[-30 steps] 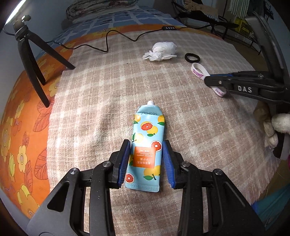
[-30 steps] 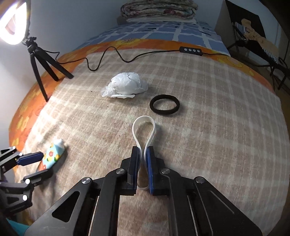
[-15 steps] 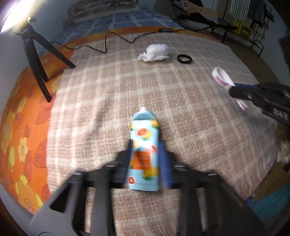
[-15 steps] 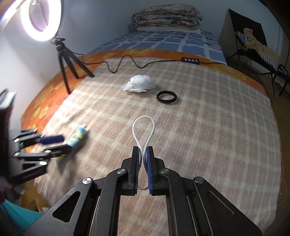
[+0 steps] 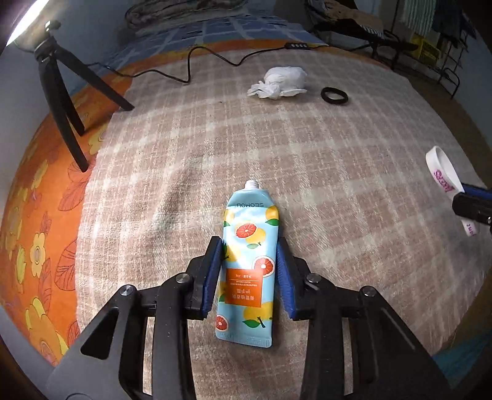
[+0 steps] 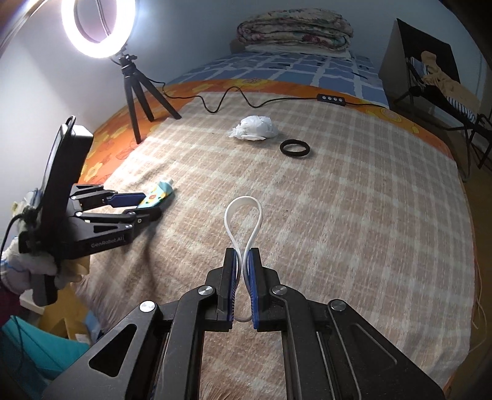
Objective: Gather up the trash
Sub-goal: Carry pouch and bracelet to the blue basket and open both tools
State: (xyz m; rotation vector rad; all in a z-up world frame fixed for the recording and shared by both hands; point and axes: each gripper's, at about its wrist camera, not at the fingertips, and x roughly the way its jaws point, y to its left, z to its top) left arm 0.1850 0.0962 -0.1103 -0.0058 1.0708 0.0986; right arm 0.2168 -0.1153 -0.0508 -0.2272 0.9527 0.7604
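A light-blue hand cream tube (image 5: 250, 261) with orange fruit print lies lengthwise on the plaid blanket (image 5: 307, 184), nozzle pointing away. My left gripper (image 5: 249, 243) straddles its middle; its jaws are closing and the blue pads touch both edges of the tube. The right wrist view shows the same grip (image 6: 152, 203) on the tube (image 6: 160, 190) at the left. My right gripper (image 6: 243, 252) is shut on a white wristband (image 6: 244, 199), whose loop sticks up above the blanket. The left wrist view has that wristband (image 5: 439, 166) at the right edge.
A crumpled white wad (image 5: 281, 81) and a black ring (image 5: 334, 96) lie at the far side of the blanket. A ring light (image 6: 98, 27) on a black tripod (image 5: 61, 92) stands at the left, and its cable (image 5: 190, 67) runs along the far edge. Folded bedding and a rack sit behind.
My right gripper has pulled back from the black ring and risen with the wristband in it. The left gripper stays around the tube after a brief blur.
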